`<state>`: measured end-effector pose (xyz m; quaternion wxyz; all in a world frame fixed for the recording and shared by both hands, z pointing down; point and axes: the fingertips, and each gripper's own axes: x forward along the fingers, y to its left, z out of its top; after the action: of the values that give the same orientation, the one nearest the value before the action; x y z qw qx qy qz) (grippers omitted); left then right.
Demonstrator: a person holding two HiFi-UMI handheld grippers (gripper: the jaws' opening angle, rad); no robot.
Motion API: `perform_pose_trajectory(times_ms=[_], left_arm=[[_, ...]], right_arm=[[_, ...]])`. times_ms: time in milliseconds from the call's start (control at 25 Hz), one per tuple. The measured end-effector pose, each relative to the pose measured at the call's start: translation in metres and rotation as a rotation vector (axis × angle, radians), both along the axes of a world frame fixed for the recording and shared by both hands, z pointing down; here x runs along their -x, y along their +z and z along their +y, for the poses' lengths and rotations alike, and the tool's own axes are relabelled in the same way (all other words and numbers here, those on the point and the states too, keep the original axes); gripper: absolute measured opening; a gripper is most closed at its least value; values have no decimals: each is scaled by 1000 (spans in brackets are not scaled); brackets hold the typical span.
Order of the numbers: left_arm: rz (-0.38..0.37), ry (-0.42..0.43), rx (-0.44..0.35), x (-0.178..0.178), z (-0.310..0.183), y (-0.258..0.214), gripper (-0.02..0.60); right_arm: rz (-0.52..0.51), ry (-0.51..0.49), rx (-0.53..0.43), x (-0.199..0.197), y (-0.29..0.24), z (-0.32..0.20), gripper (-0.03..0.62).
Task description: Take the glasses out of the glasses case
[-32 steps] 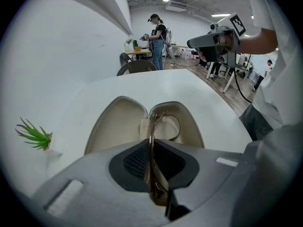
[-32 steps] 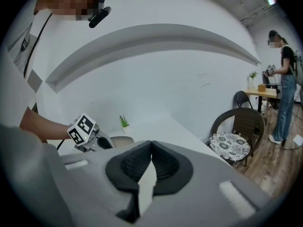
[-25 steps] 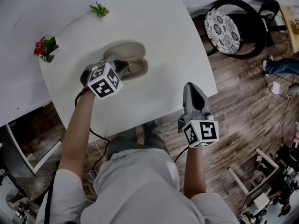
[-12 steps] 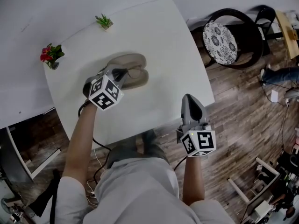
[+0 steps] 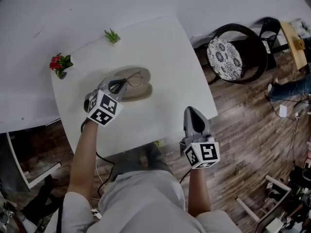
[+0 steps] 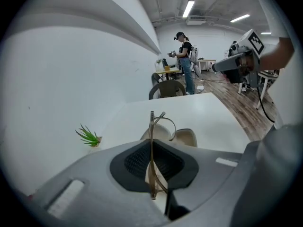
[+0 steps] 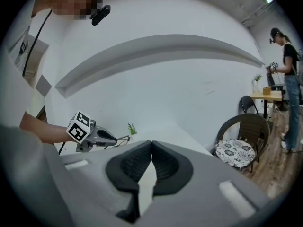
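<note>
Glasses (image 5: 133, 78), thin-framed and folded, are pinched in the left gripper (image 5: 122, 85) over the open beige glasses case (image 5: 139, 92), left of centre in the head view on a white table (image 5: 165, 52). The person's bare left forearm runs up from the lower left of the frame, and the gripper at its end tilts downward toward the case, its marker cube facing the camera.

In the left gripper view, the frame stands on edge between the dark pads (image 6: 137, 161) of the left gripper (image 6: 152, 150). The pads are clamped on it from both sides, and one lens rim curls out past the jaw tips at mid-frame. Both halves of the case (image 6: 187, 137) lie just behind the glasses (image 6: 152, 126) on the tabletop. Whether the frame touches the case cannot be told.

The right forearm comes up from the bottom of the head view. The right gripper (image 5: 191, 113) sits at lower right of centre, over the table's near edge and well apart from the case. In the right gripper view its pads (image 7: 165, 162) meet at the tips with nothing between them.

A small green plant (image 5: 112, 36) and a pot of red flowers (image 5: 60, 63) stand along the table's far and left edges. A dark round chair with a patterned cushion (image 5: 228, 57) stands on the wood floor at upper right.
</note>
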<state>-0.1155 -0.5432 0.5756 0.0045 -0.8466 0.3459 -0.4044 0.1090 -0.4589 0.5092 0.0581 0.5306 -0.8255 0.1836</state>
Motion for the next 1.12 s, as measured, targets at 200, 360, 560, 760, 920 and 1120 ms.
perform_pose_trajectory(times_ms=[200,360,560,760,920,1120], left_arm=[[38,-74,-59,5,15,-29,23],[82,-144,-113,11,28,-53,23],[185,-244,-214,20,44,-91,23],[217,-297,-293,28,69,-123,23],[231,-339,-349,37,88,-145,23],[274,-396,-427,50,114,-172,23]], right_arm=[[-7,-17,-23,-3,-12,11,3],[-23,-26,-42,-4,-23,19,3],[-39,-46,-60,-5,-34,29,3],[-51,-78,-79,-5,-47,39,3],[-54,-105,-104,0,-57,41,3],[-49,-131,-137,8,-73,45,3]])
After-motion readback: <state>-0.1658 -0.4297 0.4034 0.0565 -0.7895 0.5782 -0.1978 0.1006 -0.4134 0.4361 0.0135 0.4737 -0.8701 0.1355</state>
